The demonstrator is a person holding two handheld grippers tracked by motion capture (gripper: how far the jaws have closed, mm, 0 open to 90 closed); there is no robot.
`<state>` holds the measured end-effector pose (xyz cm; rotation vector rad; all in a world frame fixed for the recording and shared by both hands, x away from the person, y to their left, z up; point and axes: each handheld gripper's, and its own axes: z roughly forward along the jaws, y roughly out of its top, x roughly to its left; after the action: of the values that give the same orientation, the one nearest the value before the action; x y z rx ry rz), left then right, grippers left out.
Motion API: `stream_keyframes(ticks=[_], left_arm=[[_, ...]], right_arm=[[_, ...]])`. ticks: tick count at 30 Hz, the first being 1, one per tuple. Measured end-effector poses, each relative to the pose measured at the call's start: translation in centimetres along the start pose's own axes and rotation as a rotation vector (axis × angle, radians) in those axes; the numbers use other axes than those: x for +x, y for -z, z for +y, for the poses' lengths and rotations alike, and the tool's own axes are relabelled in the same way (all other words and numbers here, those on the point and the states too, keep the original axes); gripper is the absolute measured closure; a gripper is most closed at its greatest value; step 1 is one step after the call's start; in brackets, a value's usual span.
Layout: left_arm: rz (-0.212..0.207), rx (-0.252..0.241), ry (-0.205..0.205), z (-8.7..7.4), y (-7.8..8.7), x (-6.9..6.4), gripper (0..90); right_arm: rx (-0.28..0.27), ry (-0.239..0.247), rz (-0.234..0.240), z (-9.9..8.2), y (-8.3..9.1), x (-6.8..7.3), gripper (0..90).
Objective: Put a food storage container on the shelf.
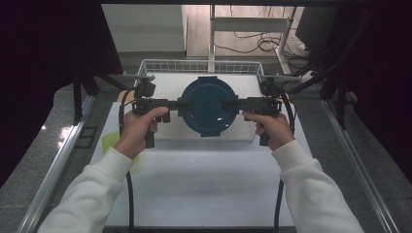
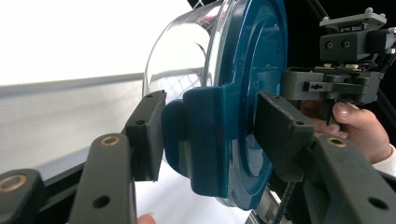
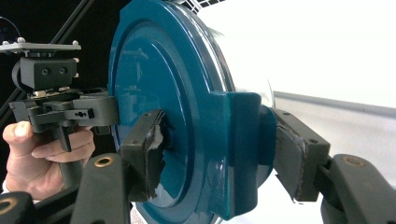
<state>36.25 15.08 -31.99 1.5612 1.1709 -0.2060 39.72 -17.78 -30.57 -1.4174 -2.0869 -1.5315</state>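
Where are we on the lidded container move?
Done: both grippers are clamped on the container's opposite lid tabs, left gripper and right gripper.
In hand: the container, lid on, is carried between them above the wire basket.
Left: setting it down; the destination can't be told.

Lid point(image 1: 208, 106) dark teal, glossy, plain, same teal on its side clasps. Container body point(image 2: 184, 60) under it clear, see-through. Left gripper point(image 1: 180, 104) and right gripper point(image 1: 232, 104) black, brass-coloured rivets on the jaws. Worktop point(image 1: 204, 179) white. Wire basket point(image 1: 199, 66) white grid. Sleeves point(image 1: 316, 194) white. Yellow-green patch point(image 1: 109, 143) at the worktop's left edge.
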Motion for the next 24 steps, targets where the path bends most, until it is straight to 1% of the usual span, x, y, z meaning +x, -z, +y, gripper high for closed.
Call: stream_keyframes(ticks=[1, 7, 8, 10, 13, 15, 16, 18, 21, 22, 23, 24], left_arm=[[-0.002, 0.001, -0.002, 0.2, 0.0, 0.0, 45.5], [-0.004, 0.001, -0.013, 1.7, 0.2, 0.2, 45.6], [-0.006, 0.001, -0.013, 2.2, 0.1, 0.3, 45.7], [-0.008, 0.004, -0.017, 2.4, 0.1, 0.3, 45.7], [-0.013, -0.006, -0.013, 3.2, 0.1, 0.4, 46.0], [-0.015, -0.006, -0.019, 3.8, 0.1, 0.5, 46.2], [-0.016, -0.004, -0.019, 4.0, 0.1, 0.6, 46.2], [-0.019, 0.003, -0.017, 4.7, -0.1, 0.8, 46.3], [-0.021, 0.0, -0.014, 5.0, -0.2, 1.0, 46.3], [-0.023, 0.0, -0.013, 5.4, -0.4, 1.2, 46.3], [-0.023, 0.0, -0.013, 5.4, -0.4, 1.2, 46.3], [-0.023, 0.0, -0.01, 5.6, -0.4, 1.3, 46.3]], right_arm=[[0.0, 0.0, 0.0, 0.0, 0.0, 0.0, 38.9], [-0.004, 0.01, -0.003, 1.3, -0.2, 0.3, 38.9], [-0.008, 0.009, -0.003, 1.8, -0.2, 0.3, 38.9], [-0.009, 0.009, -0.004, 2.0, -0.2, 0.3, 38.9], [-0.015, 0.004, -0.006, 2.6, -0.3, 0.4, 38.9], [-0.022, 0.004, -0.003, 3.2, -0.4, 0.3, 38.9], [-0.022, 0.004, -0.003, 3.2, -0.4, 0.3, 38.9], [-0.022, 0.0, -0.004, 3.8, -0.6, 0.1, 38.9], [-0.025, -0.005, -0.005, 4.2, -0.7, 0.1, 38.9], [-0.026, -0.005, -0.008, 4.6, -0.9, -0.1, 38.9], [-0.026, -0.005, -0.008, 4.6, -0.9, -0.1, 38.9], [-0.024, -0.008, -0.011, 5.0, -1.0, -0.2, 38.9]])
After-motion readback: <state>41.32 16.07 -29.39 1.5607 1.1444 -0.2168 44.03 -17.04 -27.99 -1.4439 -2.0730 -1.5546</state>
